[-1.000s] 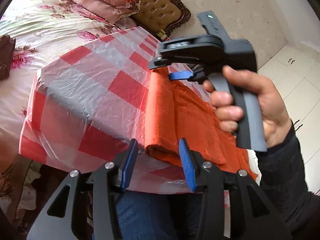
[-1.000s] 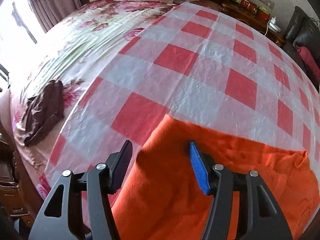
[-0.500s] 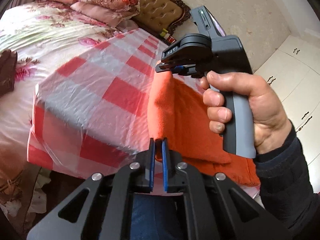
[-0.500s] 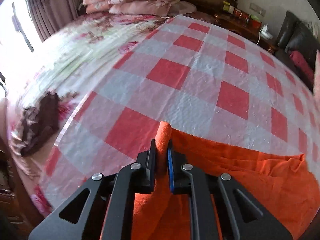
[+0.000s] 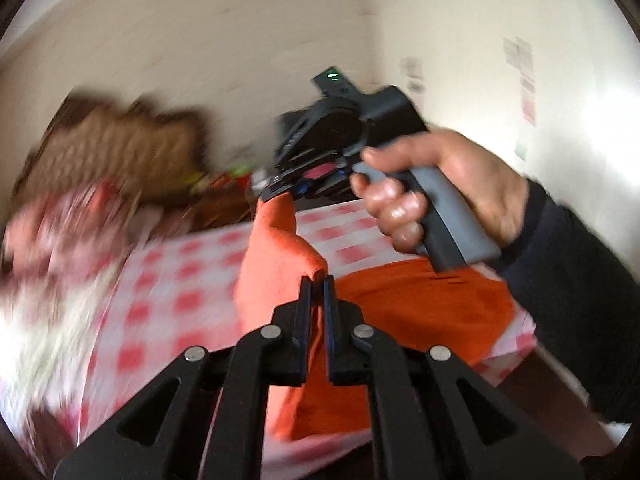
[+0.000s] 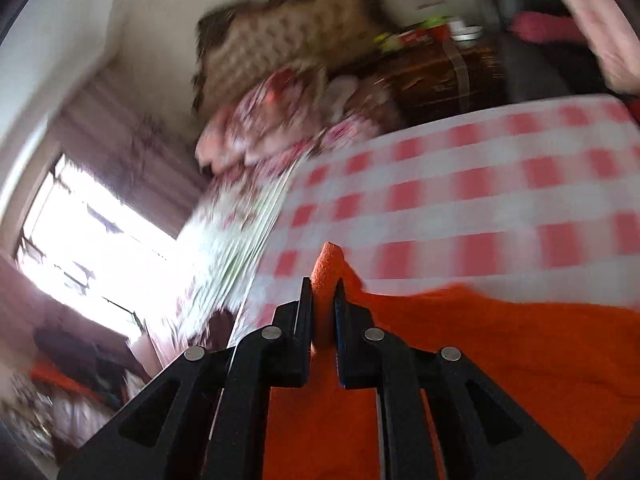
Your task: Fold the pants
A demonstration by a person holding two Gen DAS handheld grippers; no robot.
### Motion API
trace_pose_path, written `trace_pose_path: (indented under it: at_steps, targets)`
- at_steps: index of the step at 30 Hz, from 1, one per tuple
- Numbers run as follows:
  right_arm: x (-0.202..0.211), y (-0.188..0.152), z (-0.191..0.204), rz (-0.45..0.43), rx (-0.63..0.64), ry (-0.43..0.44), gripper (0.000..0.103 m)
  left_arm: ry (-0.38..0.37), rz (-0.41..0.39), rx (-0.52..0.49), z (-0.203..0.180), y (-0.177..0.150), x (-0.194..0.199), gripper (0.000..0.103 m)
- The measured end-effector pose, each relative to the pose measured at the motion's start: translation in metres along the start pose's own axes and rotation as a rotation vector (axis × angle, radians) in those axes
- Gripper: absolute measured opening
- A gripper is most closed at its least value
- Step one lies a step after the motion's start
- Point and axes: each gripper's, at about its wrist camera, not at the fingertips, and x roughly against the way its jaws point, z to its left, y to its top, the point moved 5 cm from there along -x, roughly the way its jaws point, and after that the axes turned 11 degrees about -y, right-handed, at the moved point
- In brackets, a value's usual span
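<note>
Both wrist views close, facing headboard (image 6: pixel 288 40); shared: checkered cloth (image 5: pixel 180 280), pants (image 6: pixel 520 340).

Orange pants (image 5: pixel 420 300), edge lifted, part-folded

A home bedroom; tufted headboard (image 6: pixel 288 40), floral pillows (image 6: pixel 276 120) on a bed, curtained window (image 6: pixel 80 240).

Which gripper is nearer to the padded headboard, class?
Right. Seen from the left wrist, the right gripper grips the orange pants farther up the bed, toward the headboard; the left gripper pinches them farther back.
</note>
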Motion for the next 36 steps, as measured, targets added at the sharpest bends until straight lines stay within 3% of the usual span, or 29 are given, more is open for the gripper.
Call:
trace_pose_path:
  at_steps: [4,7,9,10,12,13,14,15,17,24,26,27,30,32,33,36]
  targets:
    - [0.046,-0.017,-0.124,-0.034,-0.105,-0.093,0.01,-0.101,0.028,-0.235,-0.118,-0.01,-0.073,0.004]
    - [0.037,-0.04,-0.194,0.007,-0.16,-0.138,0.01,-0.128,0.066,-0.348,-0.174,-0.038,-0.118,0.002]
    - [0.019,-0.053,-0.221,0.055,-0.176,-0.168,0.012,-0.153,0.119,-0.372,-0.194,-0.059,-0.149,0.002]
    - [0.011,-0.059,-0.23,0.071,-0.179,-0.179,0.02,-0.145,0.133,-0.381,-0.198,-0.067,-0.157,0.003]
    - [0.002,-0.066,-0.241,0.078,-0.195,-0.181,0.022,-0.107,0.121,-0.414,-0.2,-0.077,-0.163,0.015]
    - [0.003,-0.067,-0.241,0.072,-0.193,-0.164,0.024,-0.08,0.095,-0.426,-0.202,-0.079,-0.156,0.024]
    - [0.006,-0.069,-0.239,0.061,-0.185,-0.147,0.03,-0.066,0.069,-0.429,-0.2,-0.079,-0.153,0.044]
    - [0.011,-0.069,-0.238,0.046,-0.173,-0.145,0.036,-0.052,0.045,-0.433,-0.199,-0.081,-0.148,0.046]
    - [0.02,-0.072,-0.232,0.009,-0.136,-0.152,0.066,-0.042,0.045,-0.46,-0.201,-0.087,-0.144,0.046]
    - [0.036,-0.091,-0.234,0.014,-0.055,-0.203,0.066,-0.031,0.035,-0.485,-0.225,-0.086,-0.146,0.045]
    - [0.03,-0.094,-0.235,0.039,-0.047,-0.203,0.064,-0.028,0.044,-0.479,-0.227,-0.082,-0.156,0.044]
    - [0.029,-0.096,-0.237,0.046,-0.046,-0.2,0.061,-0.022,0.054,-0.474,-0.227,-0.081,-0.162,0.038]
    - [0.021,-0.098,-0.236,0.064,-0.026,-0.206,0.044,0.018,0.117,-0.454,-0.221,-0.084,-0.18,0.027]
    - [0.018,-0.099,-0.237,0.073,-0.025,-0.21,0.014,0.021,0.147,-0.469,-0.222,-0.091,-0.187,0.016]
    - [0.018,-0.098,-0.237,0.073,-0.031,-0.209,0.011,0.036,0.136,-0.478,-0.221,-0.089,-0.185,0.007]
    - [0.036,-0.09,-0.225,0.018,-0.023,-0.152,0.008,0.083,0.07,-0.489,-0.219,-0.07,-0.172,0.006]
